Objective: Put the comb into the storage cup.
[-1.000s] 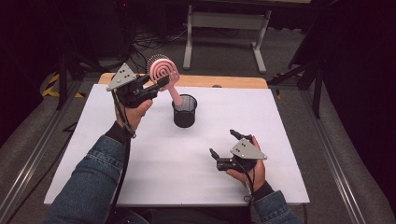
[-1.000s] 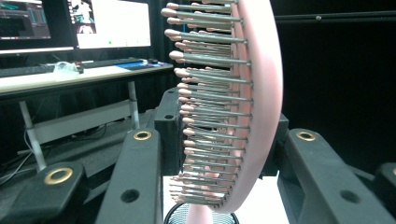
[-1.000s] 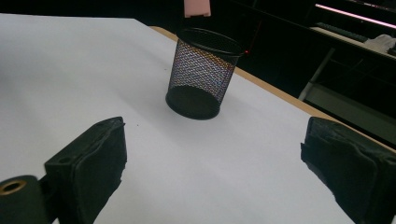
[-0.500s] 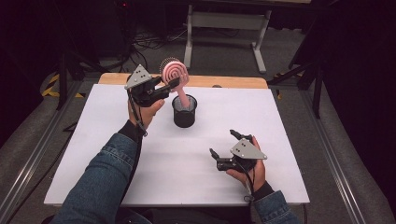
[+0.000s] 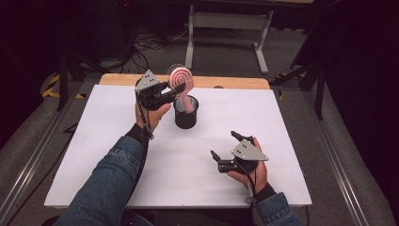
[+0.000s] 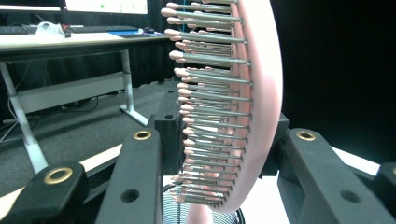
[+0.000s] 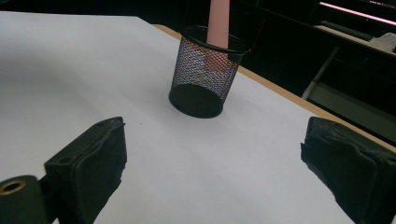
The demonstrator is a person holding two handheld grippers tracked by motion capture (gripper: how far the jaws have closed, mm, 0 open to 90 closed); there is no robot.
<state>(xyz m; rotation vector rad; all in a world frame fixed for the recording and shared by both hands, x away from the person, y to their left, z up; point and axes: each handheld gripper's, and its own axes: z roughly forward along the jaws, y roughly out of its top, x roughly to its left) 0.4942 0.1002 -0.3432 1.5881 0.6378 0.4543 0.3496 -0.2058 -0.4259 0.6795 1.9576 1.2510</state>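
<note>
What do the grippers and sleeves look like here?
Both the left gripper and the right gripper are black with two jaws, brass-coloured bushings, a grey three-cornered plate on top and a trailing black cable. The person wears blue denim sleeves over dark cuffs.

White bench (image 5: 94, 155) w/ wooden edge strip (image 5: 235, 83) at far side. Beyond bench: grey metal frame (image 5: 226, 21) on dark floor, cables (image 5: 150, 44) left of frame.
</note>
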